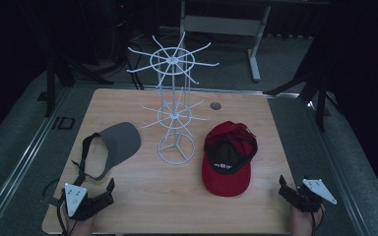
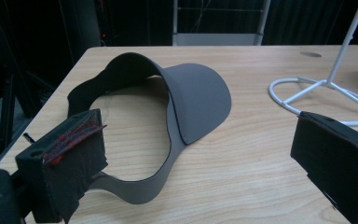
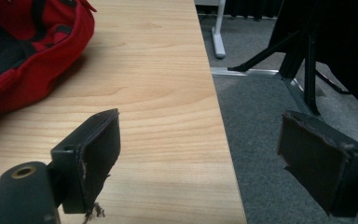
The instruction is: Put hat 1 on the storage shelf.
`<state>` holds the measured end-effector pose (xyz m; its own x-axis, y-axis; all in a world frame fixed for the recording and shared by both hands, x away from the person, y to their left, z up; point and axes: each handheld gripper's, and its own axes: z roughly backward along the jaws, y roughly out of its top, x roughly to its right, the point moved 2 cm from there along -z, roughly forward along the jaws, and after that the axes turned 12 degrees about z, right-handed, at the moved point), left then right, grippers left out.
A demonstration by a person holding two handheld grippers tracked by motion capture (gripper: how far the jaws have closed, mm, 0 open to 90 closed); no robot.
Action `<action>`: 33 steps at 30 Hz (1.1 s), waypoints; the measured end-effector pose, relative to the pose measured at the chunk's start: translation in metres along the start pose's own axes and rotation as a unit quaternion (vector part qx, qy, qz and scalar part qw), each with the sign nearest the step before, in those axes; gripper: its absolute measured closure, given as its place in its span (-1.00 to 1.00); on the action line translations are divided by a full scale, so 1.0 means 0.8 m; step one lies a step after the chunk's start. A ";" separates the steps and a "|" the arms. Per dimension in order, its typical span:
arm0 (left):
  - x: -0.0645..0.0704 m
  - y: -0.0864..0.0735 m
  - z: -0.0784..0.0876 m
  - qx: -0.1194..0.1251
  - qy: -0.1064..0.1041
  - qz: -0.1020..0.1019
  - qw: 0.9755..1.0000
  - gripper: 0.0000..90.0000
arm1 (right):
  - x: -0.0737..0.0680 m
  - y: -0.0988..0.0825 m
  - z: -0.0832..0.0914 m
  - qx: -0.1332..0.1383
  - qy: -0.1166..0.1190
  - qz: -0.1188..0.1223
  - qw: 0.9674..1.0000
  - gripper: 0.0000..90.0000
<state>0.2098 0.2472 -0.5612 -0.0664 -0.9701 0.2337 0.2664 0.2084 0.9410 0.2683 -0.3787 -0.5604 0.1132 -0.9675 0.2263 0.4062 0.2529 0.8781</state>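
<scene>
A grey visor (image 1: 120, 140) lies on the wooden table (image 1: 142, 196) at the left, its strap looping toward me. In the left gripper view the visor (image 2: 196, 98) sits just ahead of the jaws. A red cap (image 1: 228, 158) lies upside down at the right; its edge (image 3: 32, 42) is at the upper left of the right gripper view. Between them stands a white wire rack (image 1: 174, 103). My left gripper (image 1: 106, 191) rests open near the front left edge. My right gripper (image 1: 284, 187) is open at the table's front right corner, with nothing between its jaws.
The rack's ring base (image 2: 324, 95) lies right of the visor. A small round hole (image 1: 215, 105) is in the table's far part. The table's right edge (image 3: 221, 121) runs between the right gripper's jaws, with grey carpet (image 3: 261, 116) beyond. A desk frame (image 1: 253, 46) stands behind.
</scene>
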 end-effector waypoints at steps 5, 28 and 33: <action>0.003 -0.001 -0.001 0.002 -0.011 -0.002 1.000 -0.92 | 0.000 0.000 0.000 0.001 0.011 -0.007 1.000 -0.70; 0.024 -0.001 0.005 -0.012 -0.039 0.002 0.999 -0.88 | -0.012 0.046 0.004 0.001 0.108 -0.004 0.994 -0.69; 0.025 -0.002 0.004 -0.023 -0.026 -0.016 0.999 -0.88 | -0.012 0.060 0.009 0.012 0.112 0.001 0.994 -0.69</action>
<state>0.2048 0.2280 -0.5575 -0.1258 -0.9679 0.2177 0.3070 0.1707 0.9363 0.2797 -0.3571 -0.5175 0.3136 -0.9406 0.1301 0.3854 0.2513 0.8879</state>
